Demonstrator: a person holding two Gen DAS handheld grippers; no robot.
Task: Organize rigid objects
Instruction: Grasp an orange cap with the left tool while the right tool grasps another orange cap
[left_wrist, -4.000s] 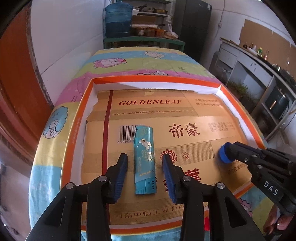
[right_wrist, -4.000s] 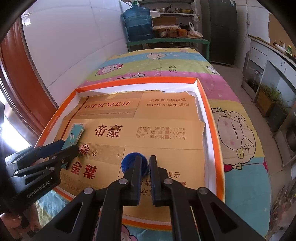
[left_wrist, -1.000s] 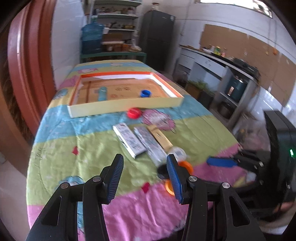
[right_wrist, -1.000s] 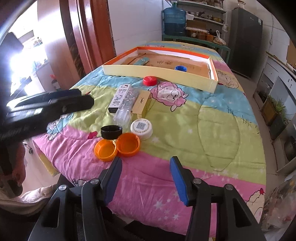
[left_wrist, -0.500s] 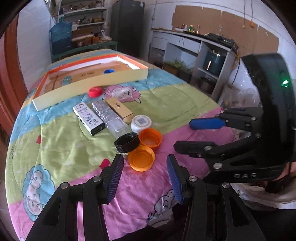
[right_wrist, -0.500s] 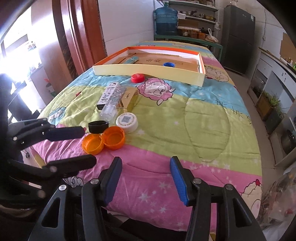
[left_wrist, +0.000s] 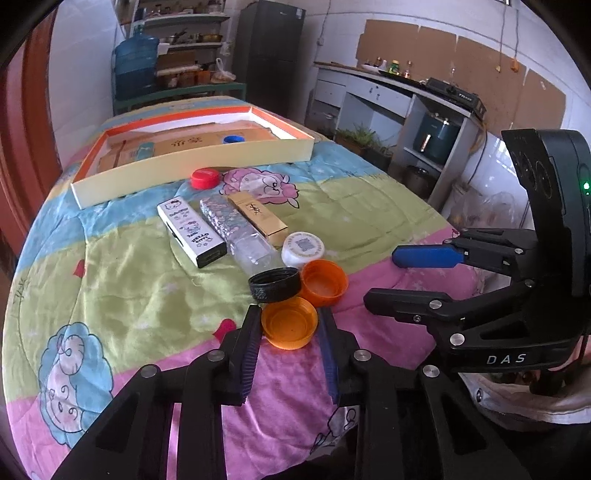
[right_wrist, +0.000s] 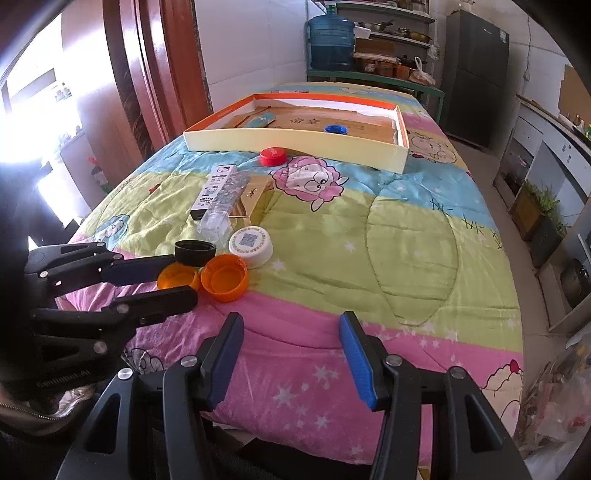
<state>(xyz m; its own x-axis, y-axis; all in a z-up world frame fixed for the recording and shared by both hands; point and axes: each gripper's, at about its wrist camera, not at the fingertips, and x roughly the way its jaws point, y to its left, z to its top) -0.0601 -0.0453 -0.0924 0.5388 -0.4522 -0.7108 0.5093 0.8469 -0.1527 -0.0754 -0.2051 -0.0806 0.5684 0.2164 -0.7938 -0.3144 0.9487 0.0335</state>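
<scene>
Closing my left jaws (left_wrist: 289, 328) around the nearest shallow orange plastic cap (left_wrist: 290, 327), I have its rim between the two ribbed pads; they have just been narrowing, and both pads look to be touching its sides, so I judge it gripped though not lifted. That cap lies open side up on the pink band of the cartoon-print quilt (left_wrist: 140, 273) covering the table, directly ahead of my left jaws and round, so it has no long axis to line up with. My right jaws (right_wrist: 291, 345) stand wide apart and hold nothing, well to the side of the cap; the left hand is plainly the nearer.

Just beyond the cap sit a black ribbed screw cap (left_wrist: 274, 284) and a second orange cap (left_wrist: 324, 282), both touching or almost touching it, so I expect lifting straight up matters. Past them is a white round lid (left_wrist: 303, 248), then three slim boxes side by side, a red cap (left_wrist: 205, 178), and farthest the shallow orange-edged cardboard tray (left_wrist: 192, 160).

My right view shows the left pads flanking the cap from the side; my left view shows its hollow inside.
</scene>
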